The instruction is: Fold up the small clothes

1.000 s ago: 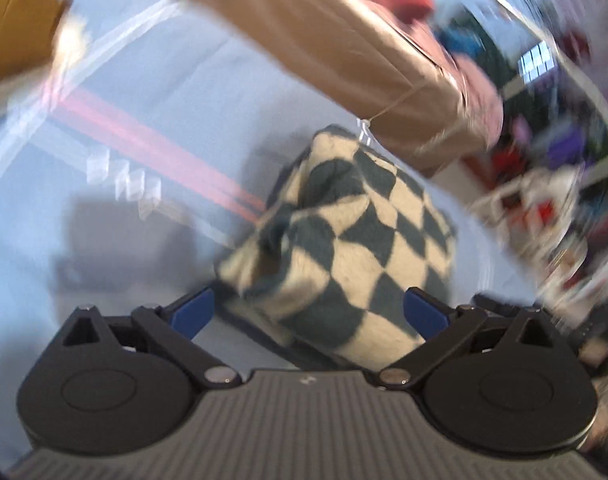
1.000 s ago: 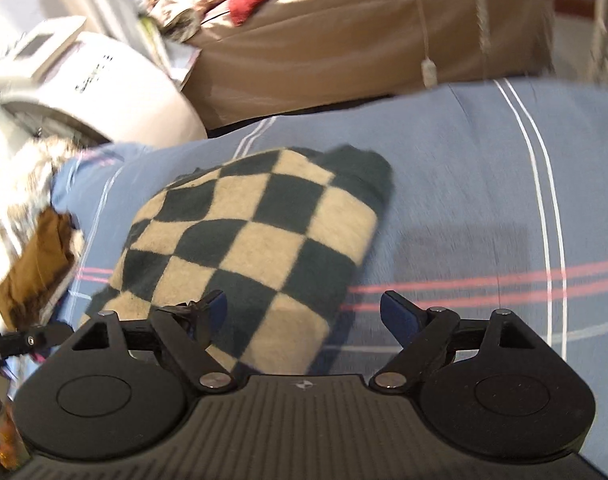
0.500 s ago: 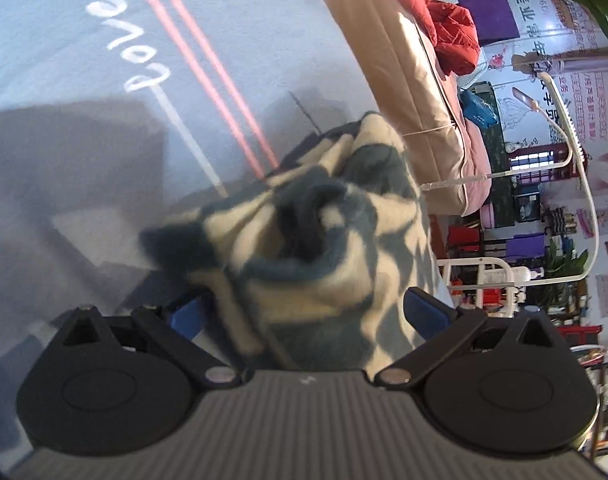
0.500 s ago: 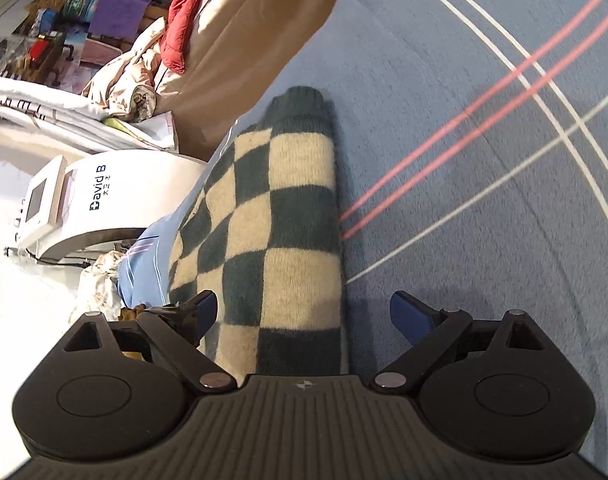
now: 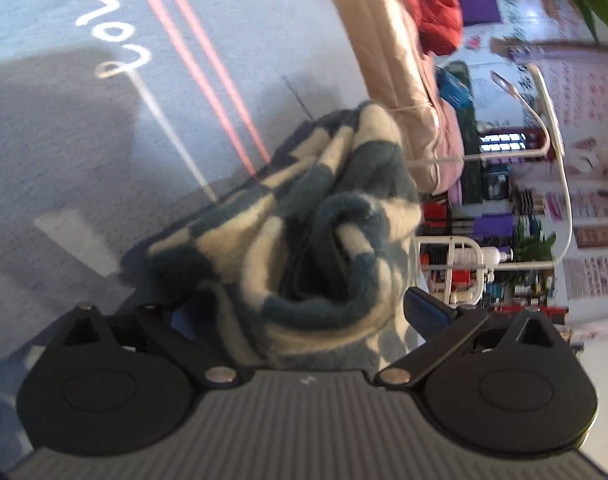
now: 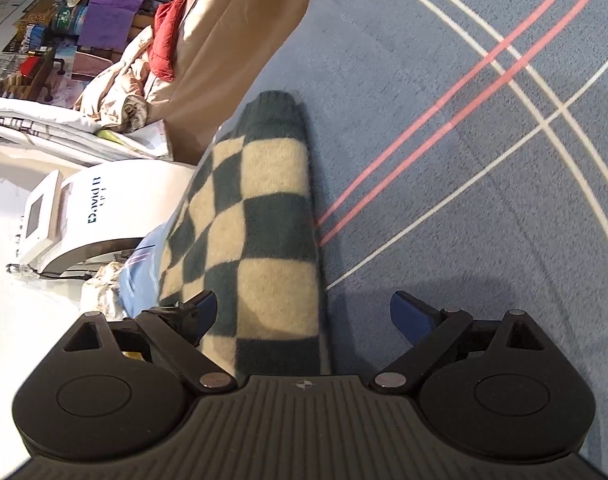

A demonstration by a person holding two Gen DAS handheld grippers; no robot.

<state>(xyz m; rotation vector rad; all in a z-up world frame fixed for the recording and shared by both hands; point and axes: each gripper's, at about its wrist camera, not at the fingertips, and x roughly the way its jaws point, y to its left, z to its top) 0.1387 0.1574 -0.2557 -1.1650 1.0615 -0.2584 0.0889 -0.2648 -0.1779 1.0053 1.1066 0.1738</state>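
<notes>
A small knit garment with dark green and cream checks point(image 5: 304, 248) lies on the blue bedsheet point(image 5: 104, 160). In the left wrist view it is bunched and rumpled between the fingers of my left gripper point(image 5: 300, 312), whose jaws stand wide open around it; the left blue pad is hidden by the cloth. In the right wrist view the garment point(image 6: 264, 216) is a long smooth folded strip. My right gripper point(image 6: 304, 312) is wide open over its near end, with the left pad point(image 6: 204, 308) against the cloth.
The sheet point(image 6: 464, 160) has pink and white stripes. A tan covered sofa or mattress point(image 6: 232, 32) with red clothing point(image 6: 168, 28) lies beyond. A white machine point(image 6: 84, 216) stands left of the bed edge. A white rack point(image 5: 456, 268) stands past the edge.
Both views rolled sideways within the last second. The garment went from a flatter checked shape to bunched at the left gripper. Both grippers stayed open.
</notes>
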